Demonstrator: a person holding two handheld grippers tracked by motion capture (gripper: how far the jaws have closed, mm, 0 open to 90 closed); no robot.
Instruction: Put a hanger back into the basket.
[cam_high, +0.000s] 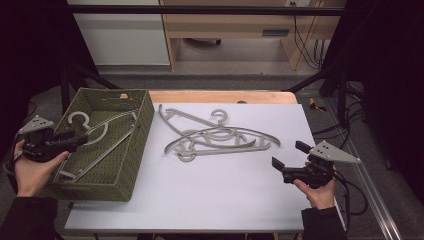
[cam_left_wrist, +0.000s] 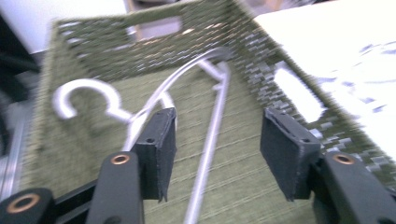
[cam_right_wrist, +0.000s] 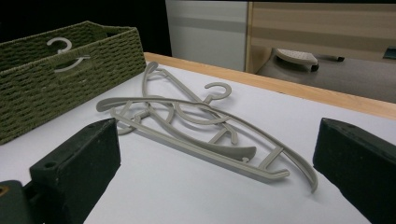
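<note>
While we take the green woven basket (cam_high: 131, 150) as our landmark, we find one grey hanger (cam_high: 95, 135) lying inside it, its hook toward the basket's far-left corner and its long bar running diagonally across the floor. Our left gripper (cam_high: 80, 134) hangs just over the basket's left side, jaws spread apart and grasping nothing; in the left gripper view the hanger's bar (cam_left_wrist: 210, 140) passes between the two pads (cam_left_wrist: 161, 149), touching neither as far as we can tell. To the right of the basket, a tangled pile of grey hangers (cam_high: 215, 137) rests on the white table top (cam_high: 200, 200). Well to the right of the basket, beyond that pile, our right gripper (cam_high: 287, 157) sits low over the table, jaws released and wide, pointing back toward the pile (cam_right_wrist: 196, 126).
</note>
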